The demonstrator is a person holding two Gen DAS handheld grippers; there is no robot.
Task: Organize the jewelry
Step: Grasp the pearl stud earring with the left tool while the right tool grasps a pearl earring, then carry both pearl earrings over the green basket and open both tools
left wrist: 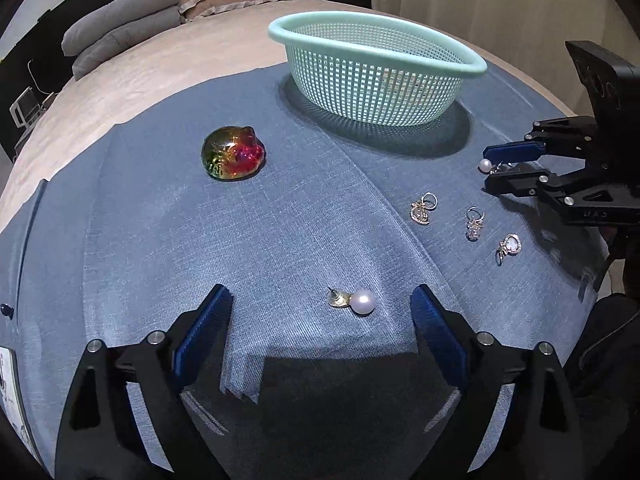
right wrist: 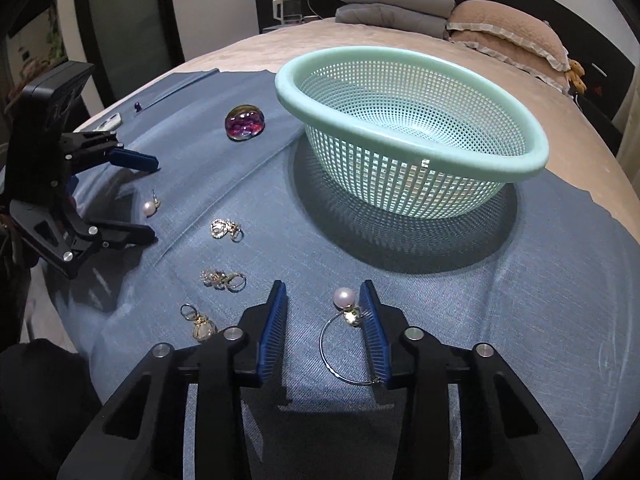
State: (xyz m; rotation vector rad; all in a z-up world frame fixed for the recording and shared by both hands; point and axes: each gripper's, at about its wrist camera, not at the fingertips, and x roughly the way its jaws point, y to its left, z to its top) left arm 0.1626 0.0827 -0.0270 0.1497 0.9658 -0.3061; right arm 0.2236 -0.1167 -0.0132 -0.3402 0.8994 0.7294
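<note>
A pearl stud earring (left wrist: 354, 301) lies on the blue cloth between the fingers of my open left gripper (left wrist: 322, 300); it also shows in the right wrist view (right wrist: 150, 207). My right gripper (right wrist: 323, 300) is open around a pearl hoop earring (right wrist: 345, 312) lying on the cloth, close to its right finger. Three small gold charm earrings (left wrist: 423, 209) (left wrist: 474, 223) (left wrist: 509, 246) lie in a row between the grippers. A mint green mesh basket (right wrist: 532, 160) stands behind them, with nothing seen inside.
An iridescent glass paperweight (left wrist: 233, 153) sits on the blue cloth (left wrist: 160, 240) left of the basket. The cloth covers a bed with folded grey blankets (right wrist: 394, 8) and a pink pillow (right wrist: 504, 28) at the far end.
</note>
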